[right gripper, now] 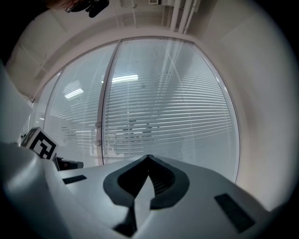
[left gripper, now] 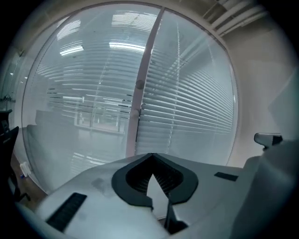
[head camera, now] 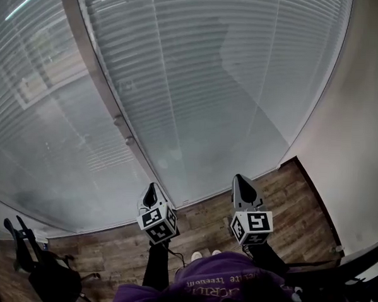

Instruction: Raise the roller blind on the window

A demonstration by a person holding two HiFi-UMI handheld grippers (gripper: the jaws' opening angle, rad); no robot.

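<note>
The window's slatted blind (head camera: 211, 85) hangs lowered over the wide right pane and also fills the left gripper view (left gripper: 187, 107) and the right gripper view (right gripper: 168, 116). Thin cords (head camera: 163, 70) run down its face. A grey frame post (head camera: 95, 73) with two small knobs (head camera: 118, 119) divides the panes. My left gripper (head camera: 151, 191) is held in the air a short way from the glass, shut, with nothing between its jaws (left gripper: 150, 158). Beside it, my right gripper (head camera: 241, 181) points at the same pane, also shut and empty (right gripper: 148, 158). Neither touches the blind.
Wood floor (head camera: 300, 197) runs along the foot of the window. A plain wall (head camera: 367, 125) closes the right side. A black chair (head camera: 44, 269) stands at the lower left. The person's purple top (head camera: 220, 284) shows at the bottom edge.
</note>
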